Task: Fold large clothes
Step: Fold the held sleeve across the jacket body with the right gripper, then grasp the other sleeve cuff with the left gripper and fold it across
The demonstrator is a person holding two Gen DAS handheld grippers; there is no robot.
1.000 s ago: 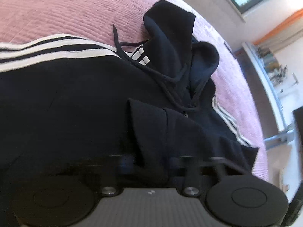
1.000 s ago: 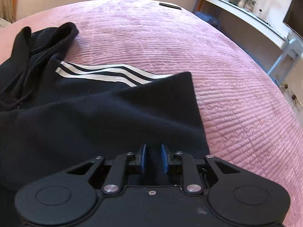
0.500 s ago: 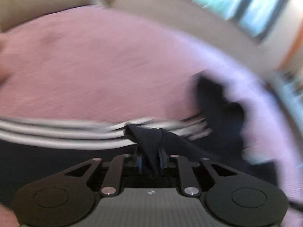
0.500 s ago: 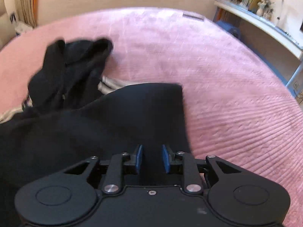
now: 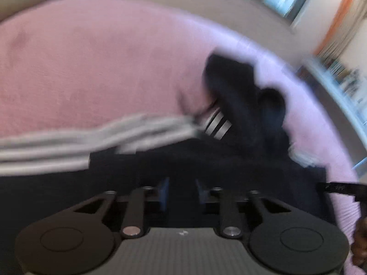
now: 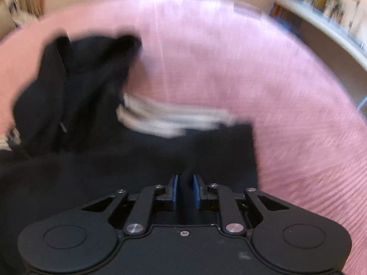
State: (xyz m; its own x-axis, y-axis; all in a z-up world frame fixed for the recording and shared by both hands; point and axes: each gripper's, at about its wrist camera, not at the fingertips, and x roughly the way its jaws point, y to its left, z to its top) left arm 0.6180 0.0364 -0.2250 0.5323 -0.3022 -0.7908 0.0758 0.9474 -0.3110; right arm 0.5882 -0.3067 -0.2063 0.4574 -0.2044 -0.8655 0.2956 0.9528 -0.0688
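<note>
Both jaws are closing: right gripper (image 6: 185,186) pinches the black hoodie (image 6: 137,160); left gripper (image 5: 181,191) blurred, grip unclear.

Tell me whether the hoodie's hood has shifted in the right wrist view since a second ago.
Yes. The hood now sits further right and lower in the view, measured against the far edge of the pink bedspread; part of this is camera motion.

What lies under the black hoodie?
The hoodie rests on a pink bedspread, visible all around it. Whatever is directly beneath the fabric is covered and cannot be seen.
</note>
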